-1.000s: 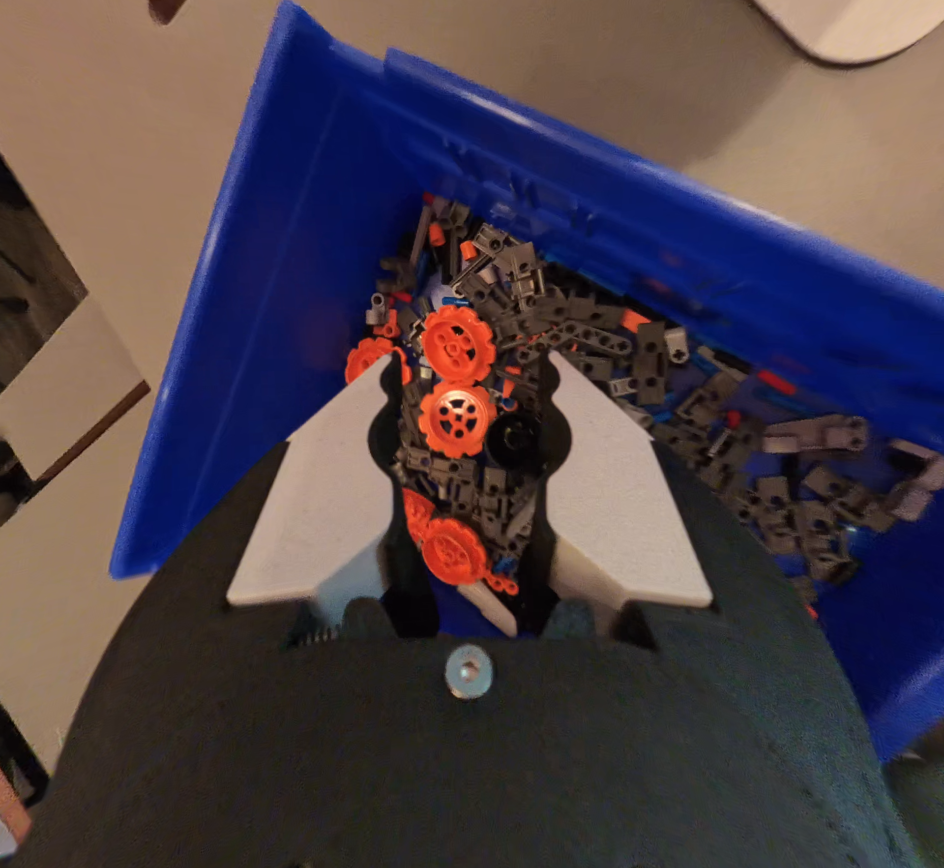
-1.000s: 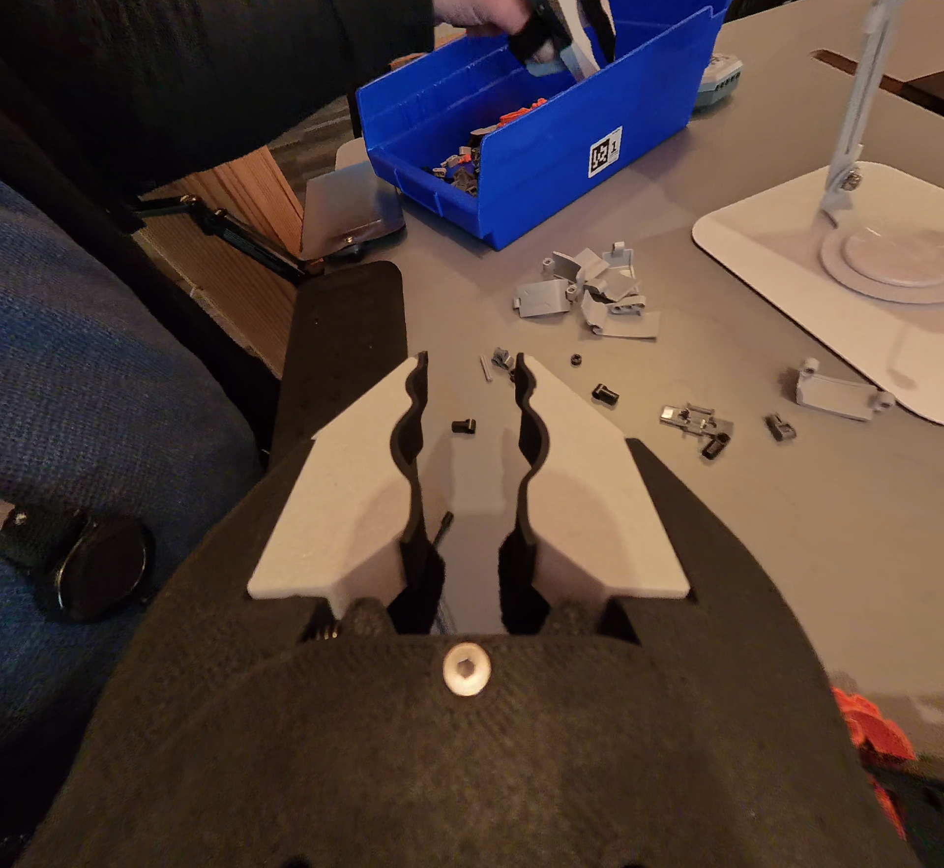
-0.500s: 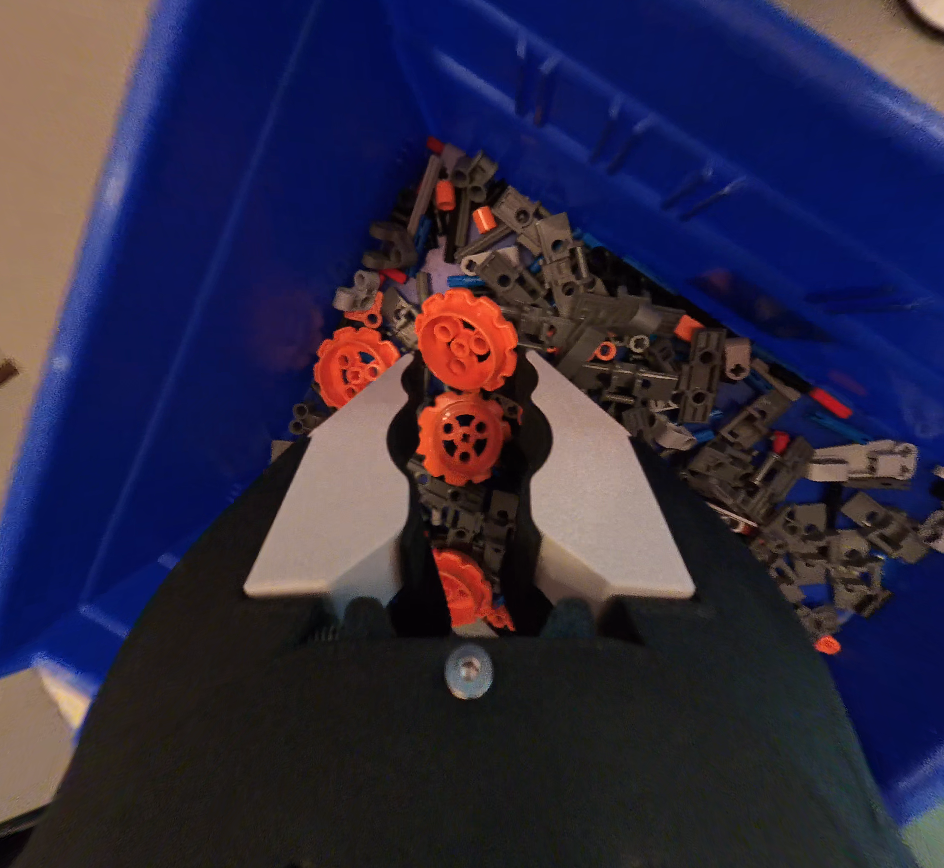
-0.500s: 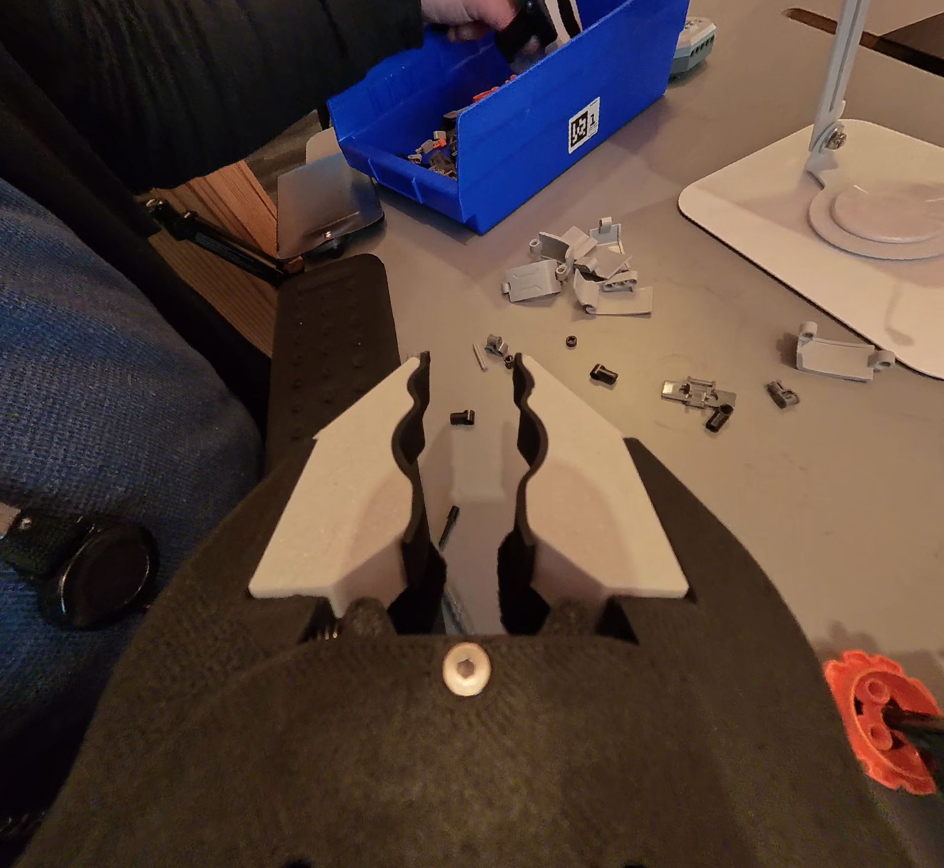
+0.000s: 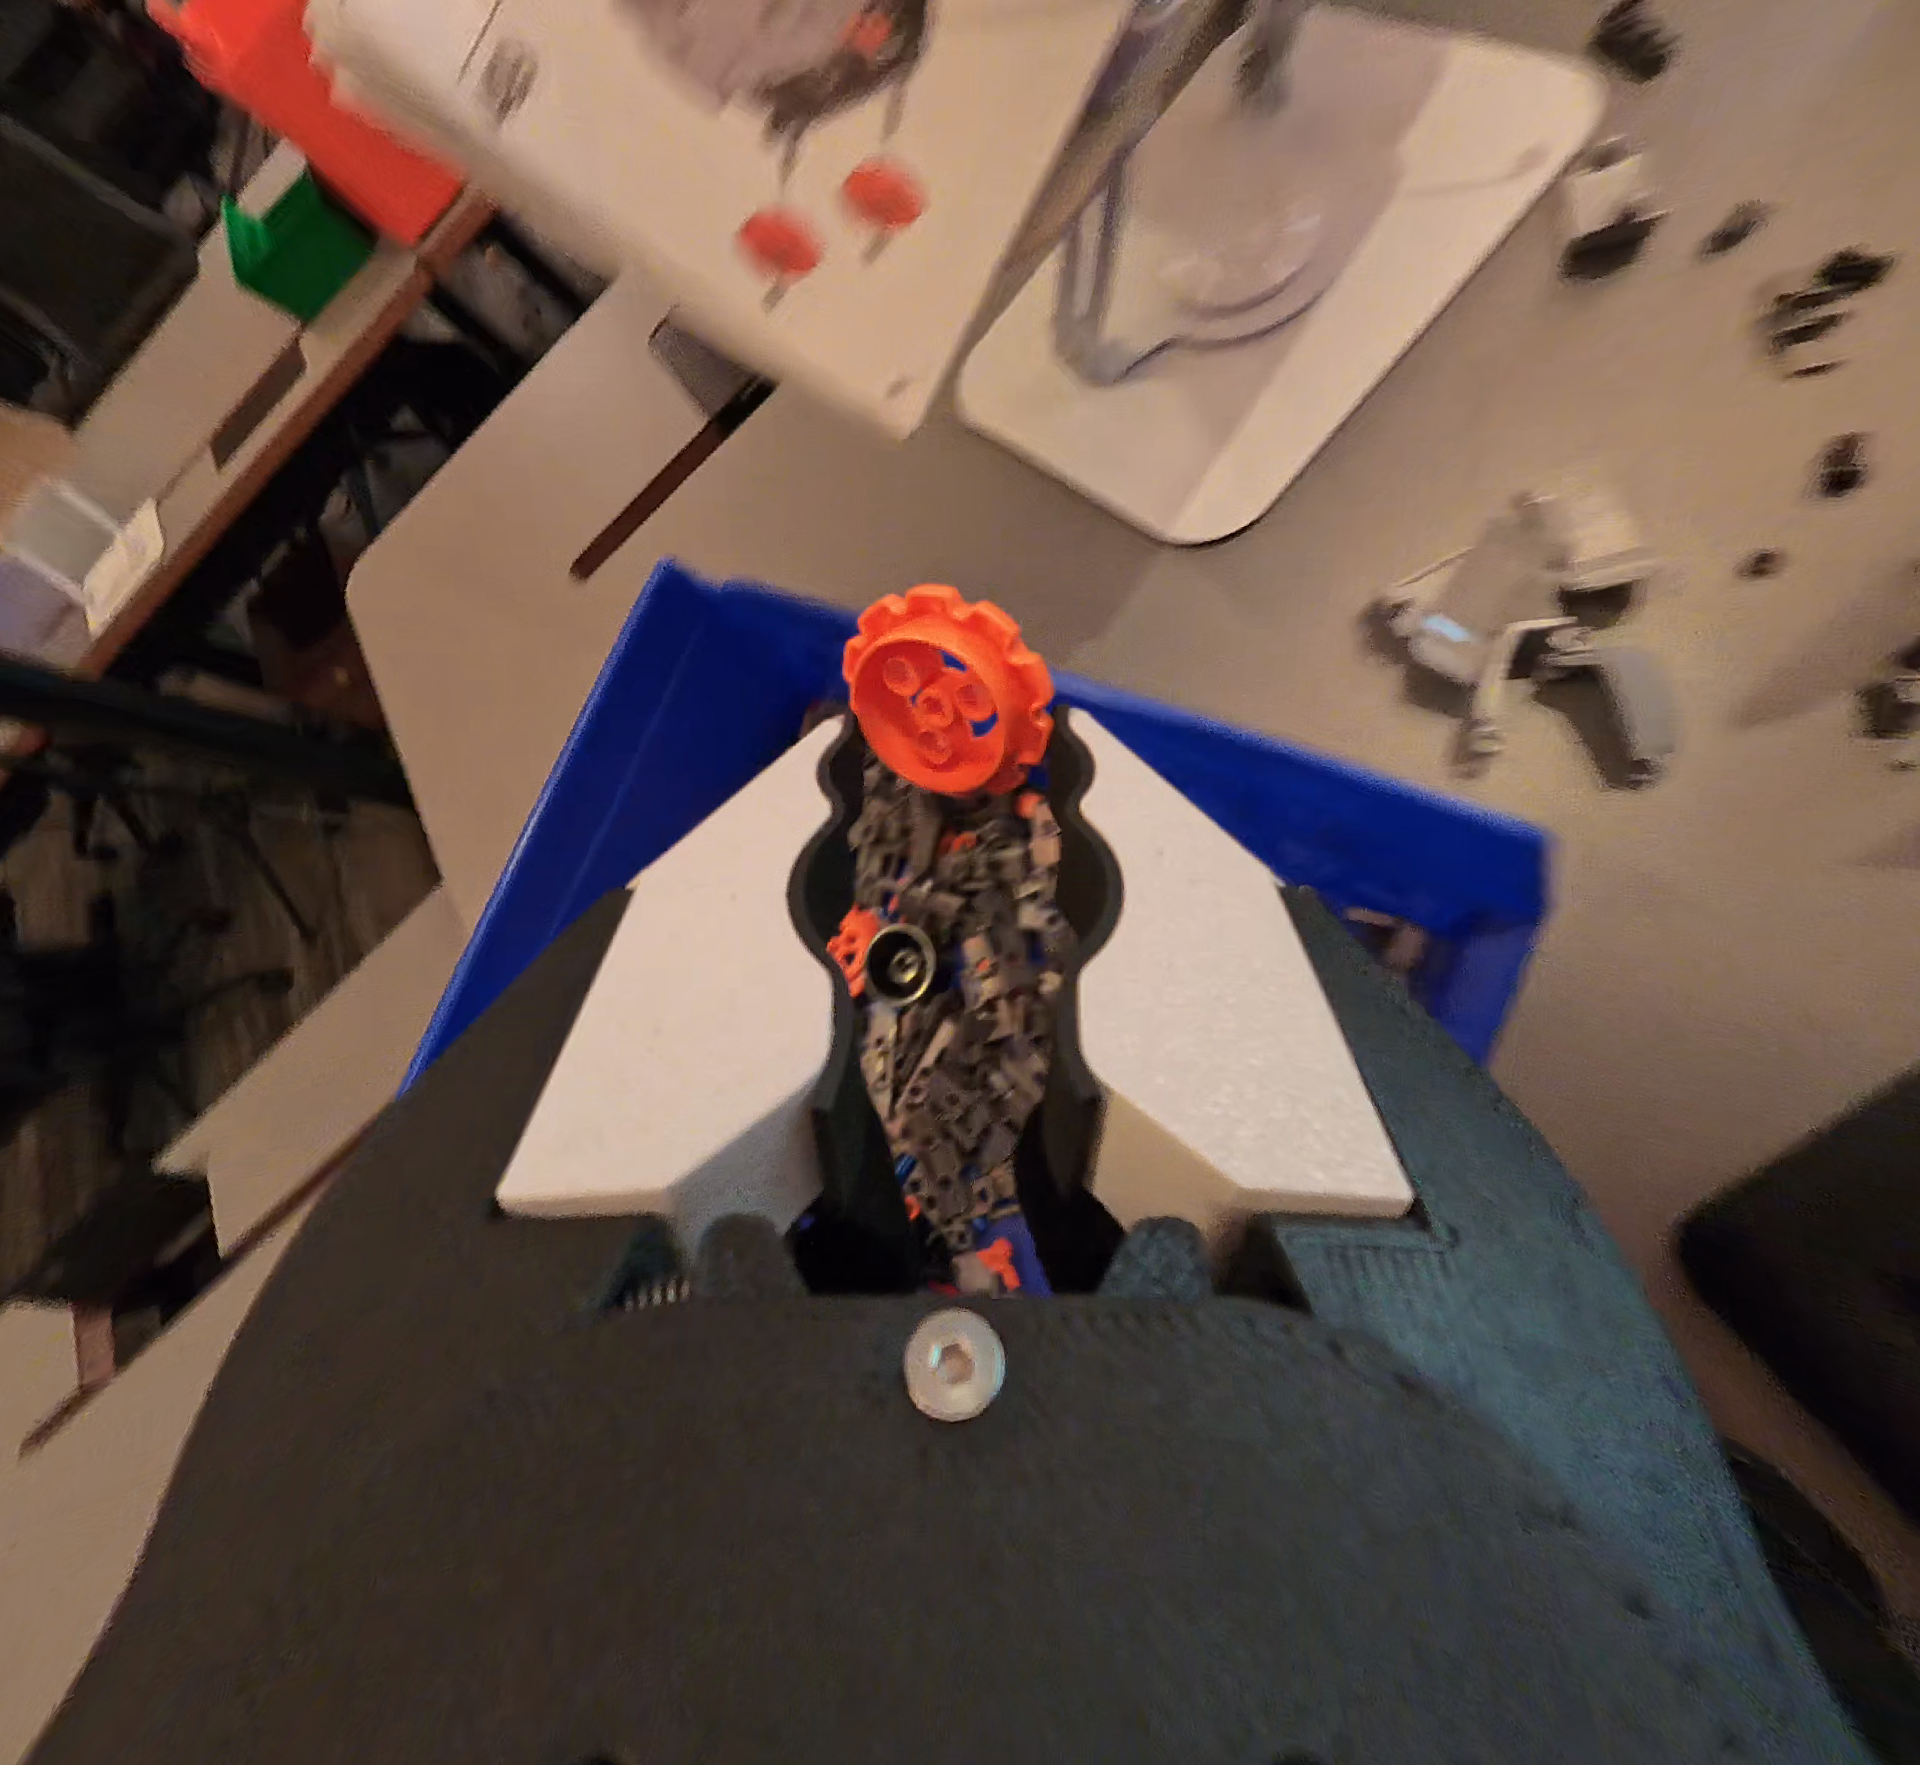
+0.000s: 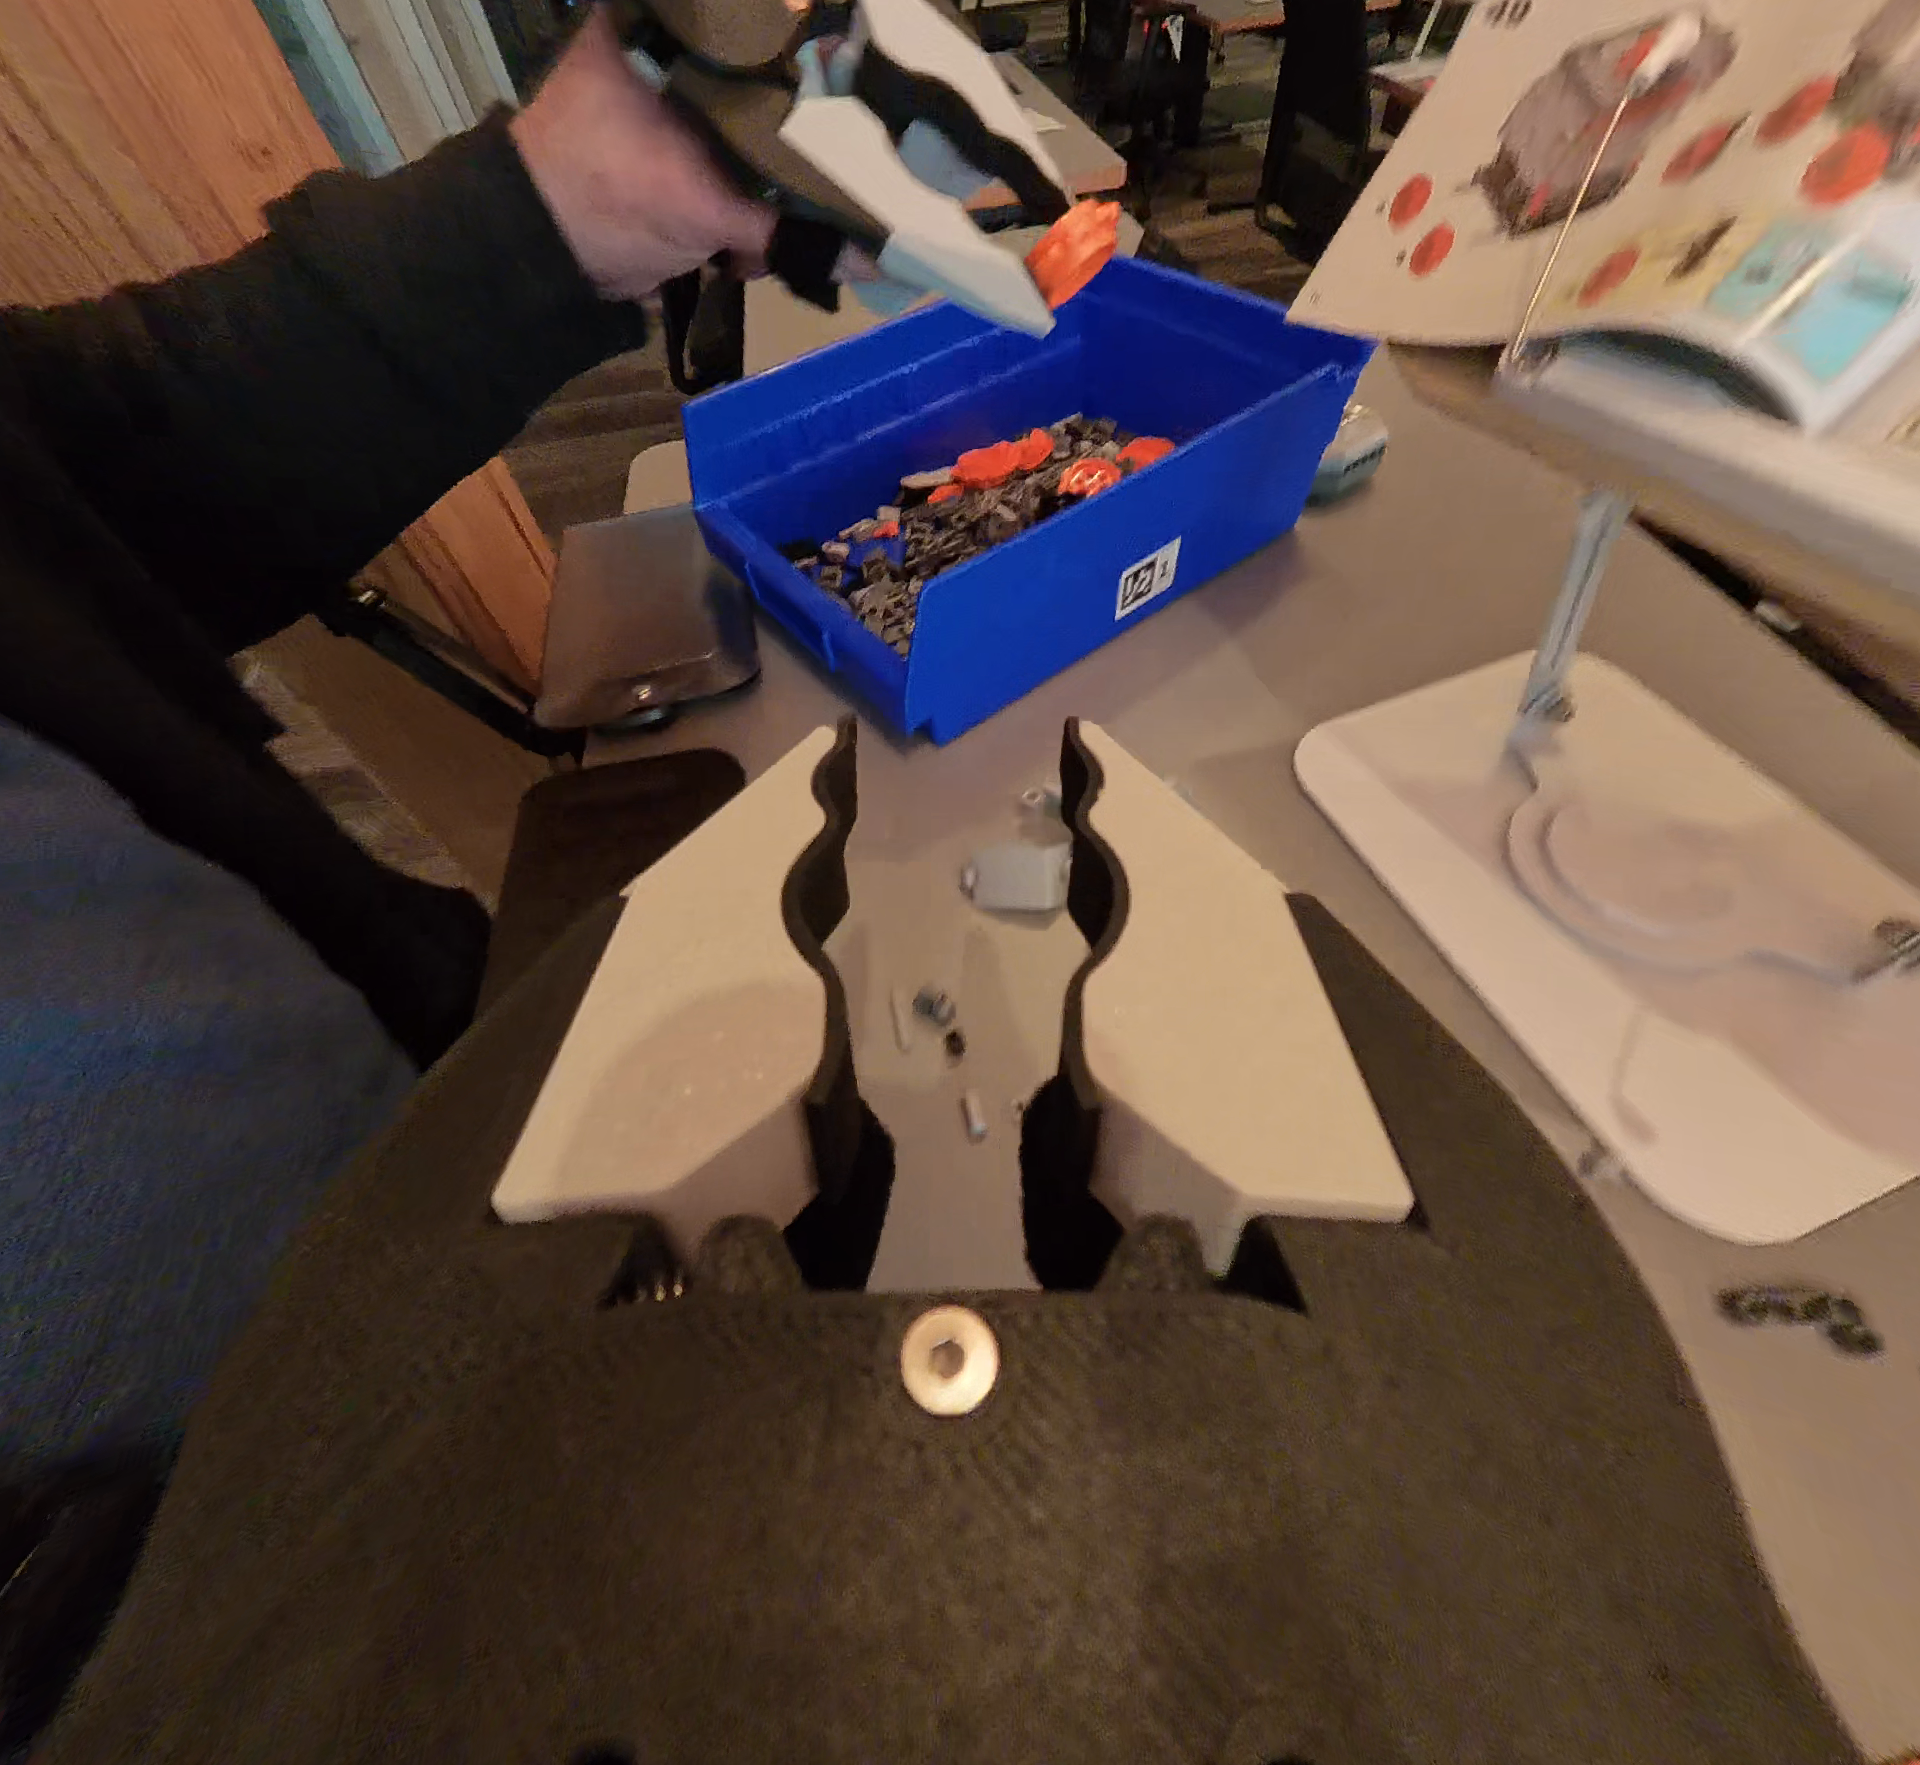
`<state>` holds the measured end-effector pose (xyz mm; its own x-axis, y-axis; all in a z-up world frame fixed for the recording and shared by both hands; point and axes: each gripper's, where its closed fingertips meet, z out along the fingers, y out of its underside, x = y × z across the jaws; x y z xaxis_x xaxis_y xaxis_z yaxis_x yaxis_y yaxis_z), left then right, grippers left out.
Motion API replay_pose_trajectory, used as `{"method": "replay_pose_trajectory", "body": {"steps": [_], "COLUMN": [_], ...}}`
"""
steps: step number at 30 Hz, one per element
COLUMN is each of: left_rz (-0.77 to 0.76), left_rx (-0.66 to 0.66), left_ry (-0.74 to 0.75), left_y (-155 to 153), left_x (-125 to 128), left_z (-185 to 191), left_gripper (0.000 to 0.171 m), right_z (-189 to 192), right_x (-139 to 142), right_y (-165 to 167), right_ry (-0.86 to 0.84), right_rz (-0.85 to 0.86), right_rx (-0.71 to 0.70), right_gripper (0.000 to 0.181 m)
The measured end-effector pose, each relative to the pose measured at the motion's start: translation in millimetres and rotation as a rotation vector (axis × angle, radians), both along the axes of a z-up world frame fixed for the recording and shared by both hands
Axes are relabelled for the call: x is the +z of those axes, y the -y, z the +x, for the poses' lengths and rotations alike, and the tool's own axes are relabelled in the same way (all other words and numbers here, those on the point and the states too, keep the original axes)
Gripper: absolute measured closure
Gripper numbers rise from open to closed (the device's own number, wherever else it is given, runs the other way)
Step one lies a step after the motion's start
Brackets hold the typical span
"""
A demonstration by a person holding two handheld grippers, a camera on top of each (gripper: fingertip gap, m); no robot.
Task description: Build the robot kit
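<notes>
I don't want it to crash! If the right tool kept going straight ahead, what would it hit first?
Probably the small grey plastic plate lying on the grey table, between the right tool's open tips; the blue plastic bin sits farther on.

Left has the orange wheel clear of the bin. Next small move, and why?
Probably carry the orange wheel sideways off the blue bin toward bare table: the left gripper pinches it only at the fingertips, above the pile, so a slip drops it back in.
</notes>
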<state>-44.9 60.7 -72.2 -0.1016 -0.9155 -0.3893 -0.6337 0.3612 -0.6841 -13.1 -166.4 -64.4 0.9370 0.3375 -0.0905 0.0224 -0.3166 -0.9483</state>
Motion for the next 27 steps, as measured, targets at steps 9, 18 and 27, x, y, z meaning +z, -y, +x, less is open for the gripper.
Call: {"method": "replay_pose_trajectory", "body": {"steps": [9, 18, 27], "left_rz": [0.158, 0.383, 0.396], "left_rx": [-0.489, -0.849, -0.995], "left_ry": [0.004, -0.059, -0.025], "left_y": [165.1, 241.9, 295.2], "left_x": [15.3, 16.0, 15.6], "left_z": [33.7, 50.1, 71.9], "left_gripper": [0.136, 0.136, 0.137], "right_z": [11.1, 7.2, 31.9], "right_x": [35.3, 16.1, 12.5], "right_y": [-23.1, 11.8, 64.1], "right_ry": [0.174, 0.149, 0.092], "right_rz": [0.037, -0.105, -0.070], "right_rx": [0.083, 0.324, 0.152], "right_gripper": [0.133, 0.137, 0.142]}}
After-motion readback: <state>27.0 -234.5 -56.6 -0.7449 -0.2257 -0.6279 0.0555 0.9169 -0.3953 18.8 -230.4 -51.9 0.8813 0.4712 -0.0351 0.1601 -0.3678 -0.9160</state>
